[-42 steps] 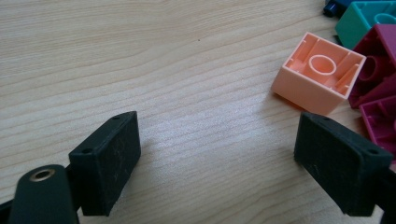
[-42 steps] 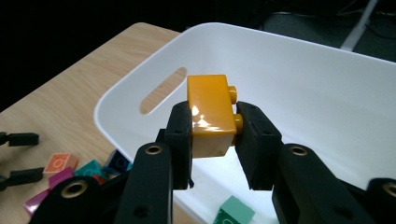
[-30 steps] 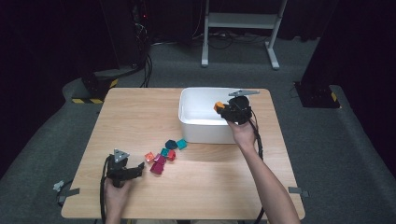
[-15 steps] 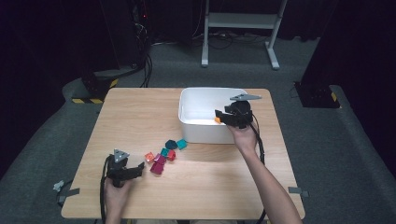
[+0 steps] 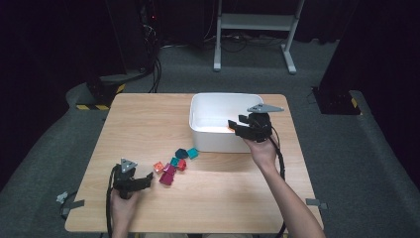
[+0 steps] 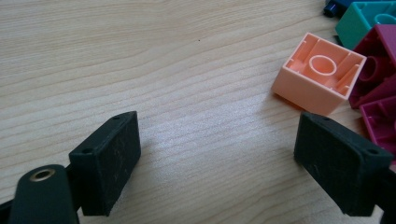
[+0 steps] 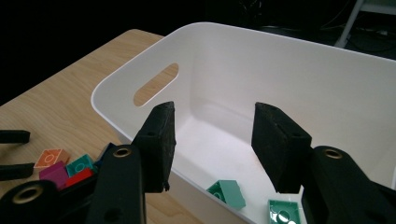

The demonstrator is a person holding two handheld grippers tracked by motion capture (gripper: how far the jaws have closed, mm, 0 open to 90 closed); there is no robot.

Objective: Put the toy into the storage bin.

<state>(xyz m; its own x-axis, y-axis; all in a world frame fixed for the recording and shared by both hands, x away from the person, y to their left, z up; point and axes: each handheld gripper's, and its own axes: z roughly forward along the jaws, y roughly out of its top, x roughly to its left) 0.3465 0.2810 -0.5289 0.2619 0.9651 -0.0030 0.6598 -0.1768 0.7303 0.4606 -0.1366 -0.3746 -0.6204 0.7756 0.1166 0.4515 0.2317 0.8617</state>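
My right gripper point(image 5: 237, 126) point(image 7: 215, 135) hangs over the near right part of the white bin point(image 5: 198, 116) point(image 7: 140, 65). It is open with nothing between its jaws. A small orange spot point(image 5: 230, 128) shows inside the bin beside them. Two green bricks point(image 7: 229, 192) lie on the bin's floor. My left gripper point(image 5: 146, 179) point(image 6: 219, 154) rests open on the table, left of a loose pile of bricks point(image 5: 171, 166). An upside-down peach brick point(image 6: 320, 72) lies just beyond its right jaw, next to magenta bricks point(image 6: 378, 70).
The pile holds orange point(image 5: 158, 167), magenta point(image 5: 168, 174), red point(image 5: 182, 164) and teal point(image 5: 192, 153) bricks just in front of the bin. Bare wooden table point(image 5: 148, 124) lies to the left of the bin. A metal stand point(image 5: 255, 22) stands on the floor beyond.
The right gripper held an orange brick over the bin; it has drawn slightly nearer and now stands open without it. The left gripper has not moved.
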